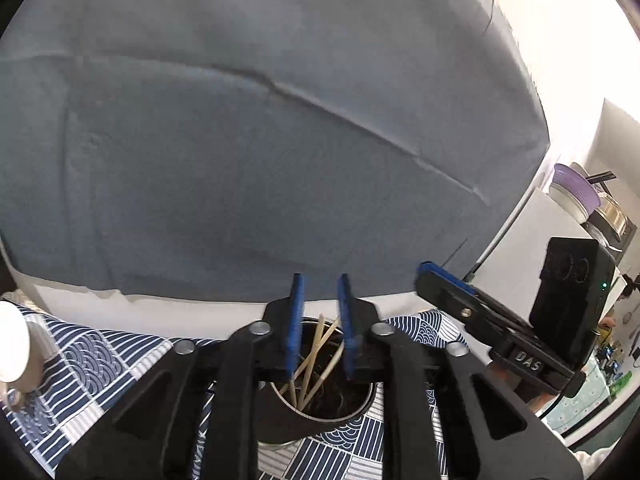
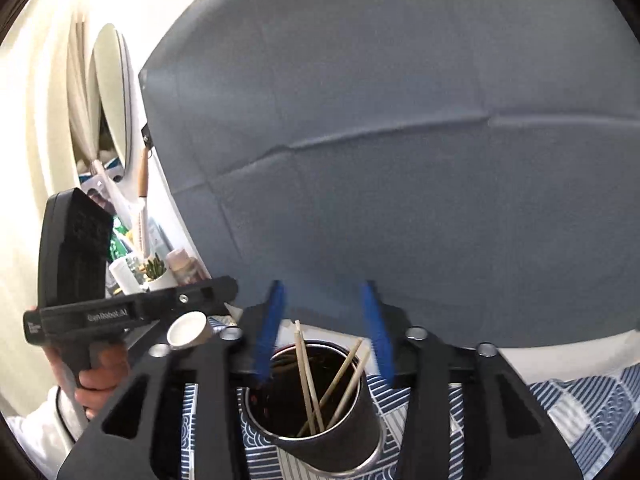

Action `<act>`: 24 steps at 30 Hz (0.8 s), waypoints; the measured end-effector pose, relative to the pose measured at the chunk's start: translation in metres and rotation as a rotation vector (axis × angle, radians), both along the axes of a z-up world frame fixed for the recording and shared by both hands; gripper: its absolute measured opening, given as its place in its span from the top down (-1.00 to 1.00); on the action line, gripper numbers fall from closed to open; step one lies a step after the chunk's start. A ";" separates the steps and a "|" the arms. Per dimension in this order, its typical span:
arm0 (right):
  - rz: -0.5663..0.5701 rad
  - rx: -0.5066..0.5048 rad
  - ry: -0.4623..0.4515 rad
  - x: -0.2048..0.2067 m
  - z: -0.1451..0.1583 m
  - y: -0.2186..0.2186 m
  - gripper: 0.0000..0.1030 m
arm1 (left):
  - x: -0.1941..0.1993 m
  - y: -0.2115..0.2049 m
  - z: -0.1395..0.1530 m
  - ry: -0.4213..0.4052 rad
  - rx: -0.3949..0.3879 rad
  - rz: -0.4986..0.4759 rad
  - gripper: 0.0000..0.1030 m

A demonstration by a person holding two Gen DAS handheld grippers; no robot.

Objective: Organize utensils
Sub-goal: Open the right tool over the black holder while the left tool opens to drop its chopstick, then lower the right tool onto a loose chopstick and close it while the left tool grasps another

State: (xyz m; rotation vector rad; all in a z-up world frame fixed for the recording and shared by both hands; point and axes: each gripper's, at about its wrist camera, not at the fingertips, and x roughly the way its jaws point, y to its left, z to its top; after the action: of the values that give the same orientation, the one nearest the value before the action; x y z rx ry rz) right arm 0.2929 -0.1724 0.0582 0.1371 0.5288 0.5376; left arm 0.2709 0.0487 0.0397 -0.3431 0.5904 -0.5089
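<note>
Backdrop: grey-blue cloth sheet (image 1: 280,140), creased, filling the upper part of both wrist views behind the table.
Tablecloth: navy and white patchwork of wave and stripe panels (image 1: 96,356), spread under the holder.
Right gripper (image 2: 326,332): black frame, blue fingers (image 2: 376,332) spread wide with nothing between them; it sits above and just behind the holder, whose mouth shows in the gap between the fingers. In the left wrist view it enters from the right side (image 1: 424,270), well apart from the holder.
Left gripper (image 1: 322,320): black frame, blue fingers (image 1: 296,320) parted with a narrower gap, nothing clasped; the holder's rim and stick tops show in that gap, just below the fingertips. Whether the tips touch the holder cannot be told. The right wrist view shows it at left (image 2: 228,286), grasped by a person's hand (image 2: 100,380).
Utensil holder: dark cylindrical cup with a metal base rim (image 2: 360,412), upright on the tablecloth, at lower centre of both views.
Chopsticks: several pale wooden sticks (image 2: 308,376) standing inside the holder, leaning crosswise against its wall.
Small cup: white-rimmed (image 2: 188,330), beside the holder on its left in the right wrist view.
</note>
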 end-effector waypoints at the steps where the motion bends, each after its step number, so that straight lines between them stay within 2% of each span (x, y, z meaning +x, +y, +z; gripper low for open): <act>1: -0.005 -0.016 -0.004 -0.003 0.006 0.001 -0.08 | -0.003 0.002 0.004 0.010 0.012 0.007 0.18; 2: -0.017 -0.035 -0.010 -0.007 0.011 0.002 -0.19 | -0.005 0.004 0.007 0.018 0.027 0.023 0.15; 3: -0.024 -0.050 -0.014 -0.009 0.015 0.004 -0.21 | -0.009 0.006 0.011 0.023 0.053 0.043 0.15; 5: -0.019 -0.060 -0.009 -0.014 0.023 0.005 -0.47 | -0.013 0.009 0.016 0.039 0.075 0.055 0.03; 8: -0.027 -0.060 -0.015 -0.024 0.034 0.003 -0.65 | -0.022 0.015 0.023 0.062 0.093 0.088 -0.19; 10: -0.026 -0.056 -0.002 -0.029 0.040 0.002 -0.67 | -0.028 0.019 0.025 0.075 0.108 0.112 -0.35; 13: -0.021 -0.062 0.023 -0.035 0.045 0.004 -0.69 | -0.039 0.023 0.026 0.095 0.160 0.150 -0.44; 19: -0.009 -0.098 0.093 -0.046 0.039 0.009 -0.76 | -0.061 0.032 0.010 0.169 0.275 0.186 -0.44; 22: -0.026 -0.132 0.105 -0.058 0.028 0.013 -0.83 | -0.071 0.035 -0.006 0.211 0.336 0.201 -0.45; 24: -0.047 -0.154 0.119 -0.066 0.016 0.011 -0.84 | -0.078 0.038 -0.019 0.250 0.350 0.197 -0.46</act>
State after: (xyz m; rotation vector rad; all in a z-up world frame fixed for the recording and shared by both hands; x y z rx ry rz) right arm 0.2267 -0.1609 0.0742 0.0352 0.6792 0.4426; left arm 0.1933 0.0864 0.0203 -0.1291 0.8640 -0.1673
